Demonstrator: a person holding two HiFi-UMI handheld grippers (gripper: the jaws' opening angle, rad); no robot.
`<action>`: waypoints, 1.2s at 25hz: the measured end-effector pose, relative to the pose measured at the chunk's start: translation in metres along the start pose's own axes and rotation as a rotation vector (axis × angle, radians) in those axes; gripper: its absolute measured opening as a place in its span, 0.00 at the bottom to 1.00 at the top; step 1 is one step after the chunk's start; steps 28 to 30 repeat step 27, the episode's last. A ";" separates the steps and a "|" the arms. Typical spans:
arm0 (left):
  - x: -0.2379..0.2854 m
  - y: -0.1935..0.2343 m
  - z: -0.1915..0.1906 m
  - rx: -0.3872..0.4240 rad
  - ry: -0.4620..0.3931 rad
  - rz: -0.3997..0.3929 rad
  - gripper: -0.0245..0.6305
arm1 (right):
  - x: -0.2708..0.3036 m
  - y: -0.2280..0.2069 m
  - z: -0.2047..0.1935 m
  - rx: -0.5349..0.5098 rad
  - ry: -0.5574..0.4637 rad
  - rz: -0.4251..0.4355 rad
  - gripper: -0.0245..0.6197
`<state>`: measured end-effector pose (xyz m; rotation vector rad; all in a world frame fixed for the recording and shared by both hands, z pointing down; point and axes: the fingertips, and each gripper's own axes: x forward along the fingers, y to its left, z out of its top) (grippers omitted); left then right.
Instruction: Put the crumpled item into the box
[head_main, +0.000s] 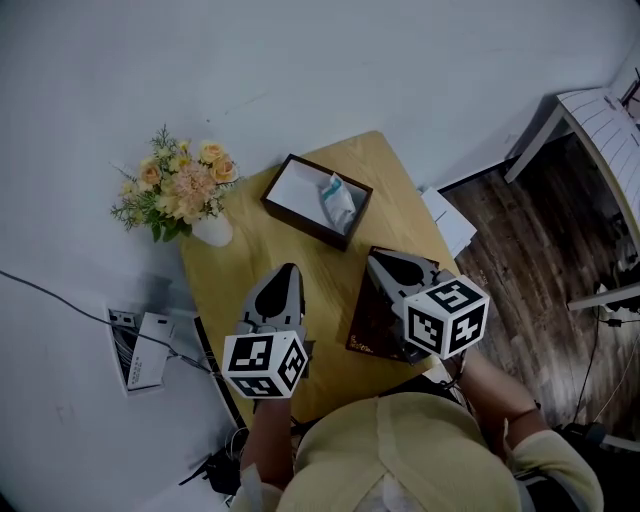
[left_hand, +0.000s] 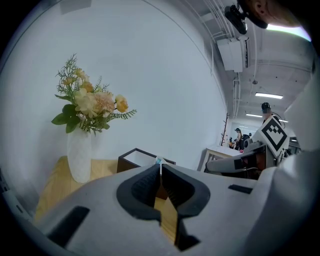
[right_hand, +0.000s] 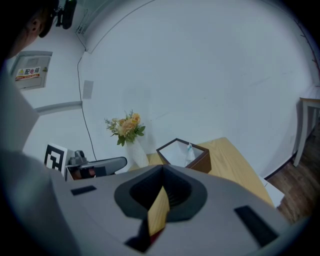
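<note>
You hold both grippers low over the small wooden table (head_main: 240, 285), on the side close to your body. Your left gripper (head_main: 289, 272) has its two jaws pressed together, and nothing is between them; in the left gripper view only the wood of the table shows through the little gap lower down. Your right gripper (head_main: 383, 264) is closed the same way, with its jaws touching at the tips and nothing held. It hangs over a dark flat thing (head_main: 370, 322) that lies on the table edge near you. The two grippers are side by side with a bit of table between them, and both point away from you, toward the box (head_main: 300, 221). The box is dark brown outside and white inside, and it sits open on the far part of the table. The crumpled item (head_main: 338, 201) is already inside the box, in the corner on your right, and it pokes up a little over the rim. It looks white with some light blue. Left of the box stands a white vase (head_main: 213, 231) with yellow and pink flowers (head_main: 181, 186). The vase is near the box but does not touch it.
</note>
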<state>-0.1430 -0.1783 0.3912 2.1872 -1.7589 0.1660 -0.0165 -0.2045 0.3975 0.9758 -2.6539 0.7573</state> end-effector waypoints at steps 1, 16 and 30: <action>-0.001 0.000 -0.002 -0.003 0.003 0.000 0.08 | 0.000 0.001 0.000 -0.003 0.000 0.000 0.08; -0.010 0.003 -0.010 -0.016 0.019 0.005 0.08 | 0.001 0.006 -0.005 -0.024 0.024 0.003 0.08; -0.013 0.002 -0.008 -0.018 0.010 0.000 0.08 | 0.002 0.009 -0.003 -0.044 0.033 0.008 0.08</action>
